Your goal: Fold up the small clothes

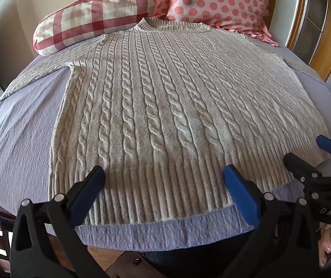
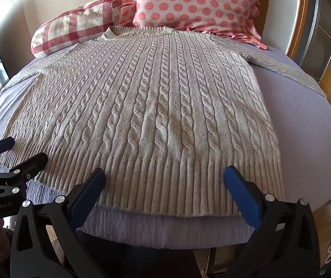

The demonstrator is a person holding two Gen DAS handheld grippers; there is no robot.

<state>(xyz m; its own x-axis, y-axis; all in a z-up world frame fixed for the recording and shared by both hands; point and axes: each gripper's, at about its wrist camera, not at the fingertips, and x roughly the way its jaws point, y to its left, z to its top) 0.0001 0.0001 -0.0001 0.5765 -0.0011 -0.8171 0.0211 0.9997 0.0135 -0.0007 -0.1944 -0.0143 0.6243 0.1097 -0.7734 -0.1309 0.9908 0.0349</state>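
A cream cable-knit sweater (image 1: 160,102) lies flat and face up on a lavender bedspread (image 1: 19,143), collar far, ribbed hem near, sleeves spread out to both sides. It also shows in the right wrist view (image 2: 156,106). My left gripper (image 1: 163,173) is open, its fingers just above the left part of the hem, holding nothing. My right gripper (image 2: 165,176) is open above the right part of the hem, holding nothing. The right gripper also shows at the right edge of the left wrist view (image 1: 309,153), and the left gripper at the left edge of the right wrist view (image 2: 21,150).
A red-and-white checked bolster (image 1: 91,16) and a pink polka-dot pillow (image 1: 218,2) lie beyond the collar. A wooden bed frame (image 1: 323,46) runs along the right. The bedspread's near edge (image 1: 160,234) hangs just below the hem.
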